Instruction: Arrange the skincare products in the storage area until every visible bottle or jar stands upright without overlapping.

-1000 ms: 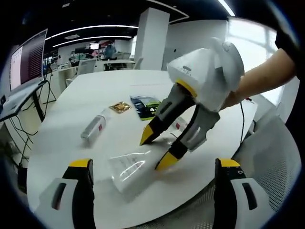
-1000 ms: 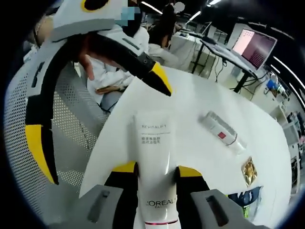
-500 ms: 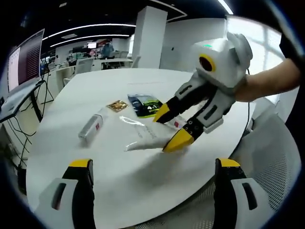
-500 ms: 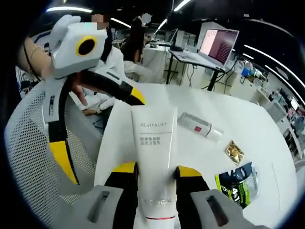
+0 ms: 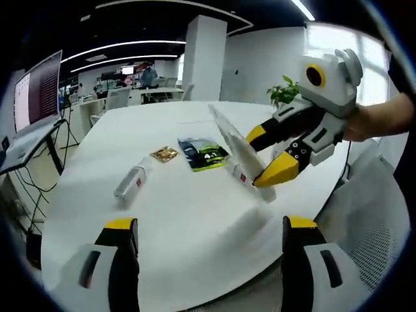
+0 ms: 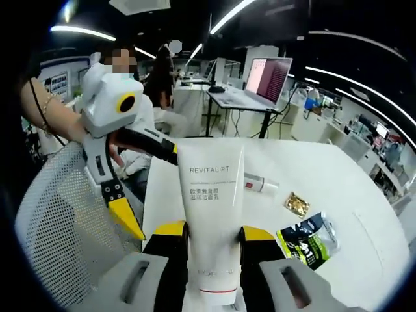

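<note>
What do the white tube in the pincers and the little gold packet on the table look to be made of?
The white tube, clamped in the right gripper, looks like soft, glossy plastic: smooth printed skin, flattened crimped end. The gold packet looks like metallic foil, going by its crinkled, glinting surface. Neither can be told for sure.

The right gripper (image 6: 209, 240), raised at 3 o'clock in the left gripper view, has its fingers (image 6: 169, 250) clamped on a tube (image 6: 211, 214). The left gripper (image 5: 208, 227) hangs low, fingers (image 5: 120, 250) spread wide.
</note>
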Tool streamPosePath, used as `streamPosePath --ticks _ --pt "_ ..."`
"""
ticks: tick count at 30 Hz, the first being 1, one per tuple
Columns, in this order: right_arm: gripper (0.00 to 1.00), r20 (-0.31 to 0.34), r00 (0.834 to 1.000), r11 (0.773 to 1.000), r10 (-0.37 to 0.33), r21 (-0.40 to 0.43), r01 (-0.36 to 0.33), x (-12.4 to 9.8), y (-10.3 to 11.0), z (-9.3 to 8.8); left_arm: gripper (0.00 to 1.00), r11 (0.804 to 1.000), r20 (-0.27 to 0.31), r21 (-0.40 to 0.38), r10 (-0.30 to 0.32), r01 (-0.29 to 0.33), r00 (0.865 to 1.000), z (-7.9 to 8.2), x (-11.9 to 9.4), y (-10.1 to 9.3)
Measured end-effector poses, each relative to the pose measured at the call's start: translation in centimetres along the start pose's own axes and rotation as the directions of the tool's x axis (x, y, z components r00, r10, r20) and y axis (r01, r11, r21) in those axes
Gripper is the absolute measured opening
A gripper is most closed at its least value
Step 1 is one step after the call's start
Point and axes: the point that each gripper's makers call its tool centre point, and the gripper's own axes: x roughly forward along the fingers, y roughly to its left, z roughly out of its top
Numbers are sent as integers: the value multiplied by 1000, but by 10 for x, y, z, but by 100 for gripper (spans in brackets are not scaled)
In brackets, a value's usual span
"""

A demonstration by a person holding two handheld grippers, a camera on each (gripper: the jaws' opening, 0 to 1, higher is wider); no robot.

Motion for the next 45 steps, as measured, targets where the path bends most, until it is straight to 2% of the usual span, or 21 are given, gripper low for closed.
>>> streamPosePath --ticks 2,4,6,10,15,20,23,26,31,36,45 --pt "21 14 1000 1000 -13 15 13 -5 -2 1 77 998 41 -66 -20 23 999 6 -3 -5" --pt "21 25 999 999 -28 25 27 -13 -4 4 79 996 68 -84 -35 41 997 12 -5 -5" --pt "21 37 998 998 -48 40 46 -17 -6 5 77 996 68 -68 -53 57 996 17 -8 -10" --pt "21 57 996 996 -68 63 64 -22 -6 7 71 995 78 -46 -88 92 993 35 -16 -22" --pt "21 70 994 995 -81 66 76 -30 -1 12 68 984 155 -86 -140 154 978 72 -23 -40" --pt "21 85 991 992 -105 80 99 -35 -4 14 61 976 182 -93 -177 196 967 89 -19 -52" --pt "21 98 985 988 -139 80 131 -42 -5 18 52 960 186 -138 -216 243 959 96 -16 -64" --pt "21 115 980 984 -163 91 153 -50 -5 24 40 958 199 -141 -218 248 956 102 -15 -70" --pt "21 136 974 981 -178 104 165 -55 -5 28 36 962 211 -123 -214 243 954 112 -13 -81" --pt "21 143 971 977 -194 117 178 -59 -4 28 27 972 258 -98 -184 215 948 129 -12 -84" --pt "21 152 960 966 -234 149 212 -75 -6 28 14 978 253 -48 -187 205 949 133 -1 -93"
